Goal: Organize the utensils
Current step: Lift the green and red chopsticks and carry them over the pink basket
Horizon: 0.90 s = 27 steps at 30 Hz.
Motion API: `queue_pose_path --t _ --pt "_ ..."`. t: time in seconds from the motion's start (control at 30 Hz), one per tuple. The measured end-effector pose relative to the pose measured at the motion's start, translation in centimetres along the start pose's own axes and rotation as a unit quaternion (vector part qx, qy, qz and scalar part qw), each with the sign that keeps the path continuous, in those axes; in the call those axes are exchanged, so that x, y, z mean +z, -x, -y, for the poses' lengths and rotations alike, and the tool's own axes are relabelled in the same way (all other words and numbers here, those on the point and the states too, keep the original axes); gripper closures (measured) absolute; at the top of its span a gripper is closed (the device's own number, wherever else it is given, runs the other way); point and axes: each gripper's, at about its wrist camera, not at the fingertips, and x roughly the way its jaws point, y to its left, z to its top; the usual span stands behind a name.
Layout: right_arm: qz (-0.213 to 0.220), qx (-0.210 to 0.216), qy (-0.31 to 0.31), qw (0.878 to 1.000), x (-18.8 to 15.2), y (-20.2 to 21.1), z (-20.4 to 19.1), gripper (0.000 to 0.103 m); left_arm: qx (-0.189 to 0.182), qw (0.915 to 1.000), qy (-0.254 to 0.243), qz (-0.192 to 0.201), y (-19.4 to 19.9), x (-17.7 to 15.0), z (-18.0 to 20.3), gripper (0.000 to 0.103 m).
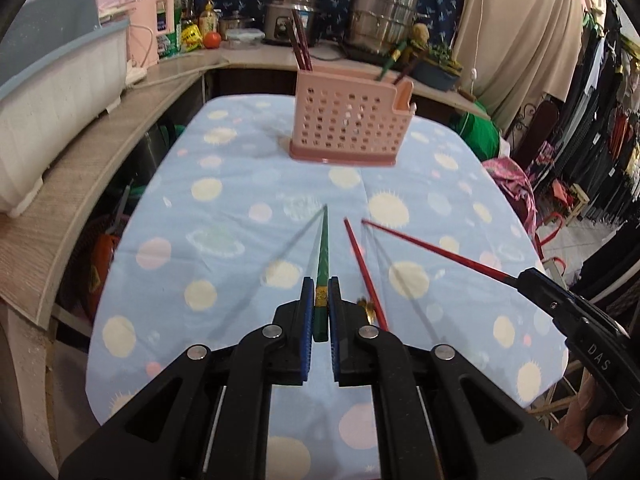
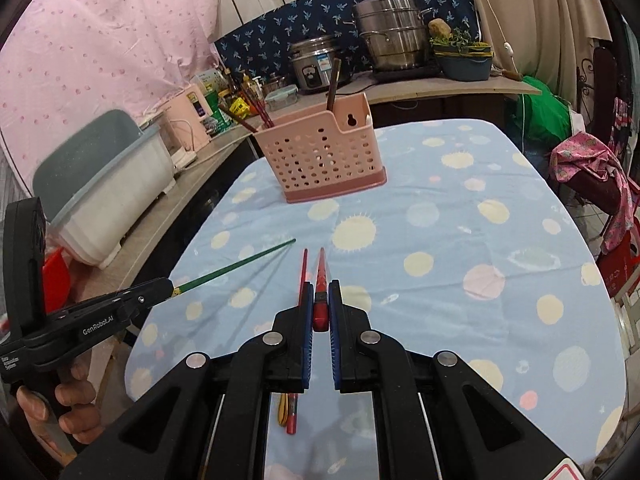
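Observation:
My left gripper (image 1: pixel 320 304) is shut on a green chopstick (image 1: pixel 322 256) and holds it above the table, tip pointing toward the pink perforated utensil holder (image 1: pixel 348 124). My right gripper (image 2: pixel 321 304) is shut on a red chopstick (image 2: pixel 321 276), also raised. In the left wrist view the right gripper (image 1: pixel 524 280) comes in from the right with its red chopstick (image 1: pixel 432 250). A second red chopstick (image 1: pixel 364 268) lies on the cloth, seen also in the right wrist view (image 2: pixel 302 276). The holder (image 2: pixel 320 156) has several chopsticks standing in it.
The table has a blue cloth (image 1: pixel 240 208) with pale dots. A wooden counter (image 1: pixel 80 184) runs along the left with a white and grey bin (image 1: pixel 52 100). Pots (image 1: pixel 380 16), a rice cooker and bottles stand behind. Clothes hang at the right.

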Motion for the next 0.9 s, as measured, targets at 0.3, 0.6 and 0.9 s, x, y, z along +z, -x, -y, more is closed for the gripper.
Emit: queue_pose_path --t 0.3,0.6,0.9 --pt "0.06 0.012 0.002 0.998 6.0 0.3 -0.1 0.096 0.008 0.9983 0.0 0.057 1.2 6.2 -0.1 0.096" --pt "0.096 0.003 0.009 0.995 11.2 -1.4 -0.2 0.096 0.021 0.9962 -0.009 0.084 0.6 11.6 0.1 0.096" --pt "0.142 0.011 0.006 0.99 16.1 -1.2 -0.8 0.096 0.032 0.9921 -0.02 0.12 1.6 17.0 0.7 0.096"
